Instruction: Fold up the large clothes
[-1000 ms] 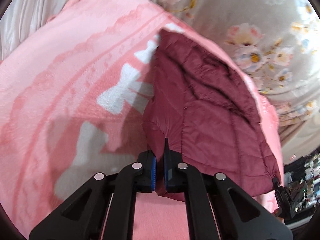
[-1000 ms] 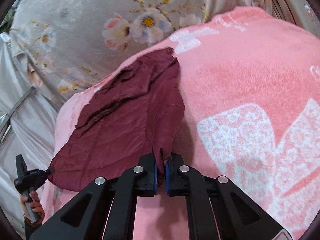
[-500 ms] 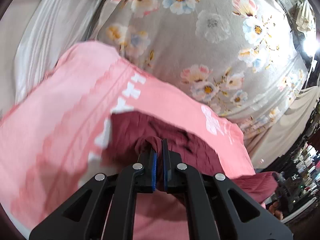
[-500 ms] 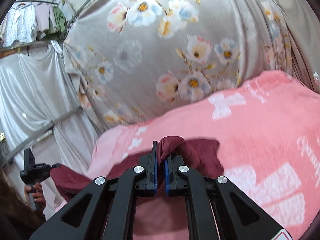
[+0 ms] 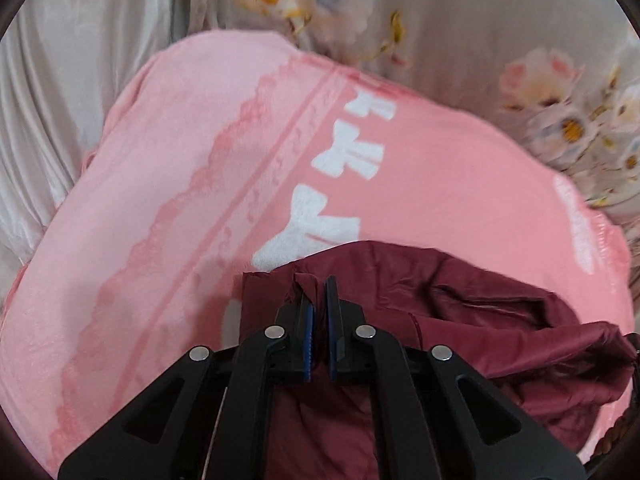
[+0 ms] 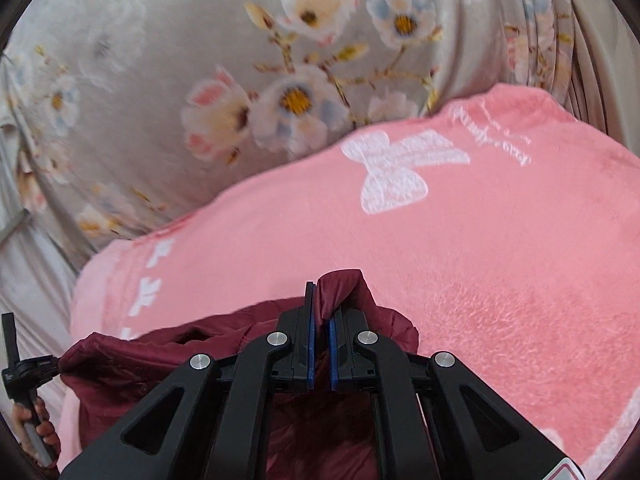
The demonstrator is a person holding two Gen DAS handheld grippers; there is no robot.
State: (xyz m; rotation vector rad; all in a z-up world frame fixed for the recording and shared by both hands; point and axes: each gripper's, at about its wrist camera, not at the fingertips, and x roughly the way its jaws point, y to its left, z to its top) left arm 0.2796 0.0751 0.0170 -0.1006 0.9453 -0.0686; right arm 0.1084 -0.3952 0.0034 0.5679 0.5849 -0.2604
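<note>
On pink blanket (image 5: 440, 184), maroon jacket (image 5: 500, 320) lies bunched at near edge. Left tongs (image 5: 318, 300) clamped on jacket fabric fold; right tongs (image 6: 322, 308) pinching another raised fold. Floral curtain (image 6: 200, 80) hangs behind.

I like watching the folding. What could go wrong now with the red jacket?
The left gripper and right gripper each pinch only a small bunch of the maroon jacket, so a corner might slip free. The fabric between them looks crumpled, so the fold could land crooked on the pink blanket.
</note>
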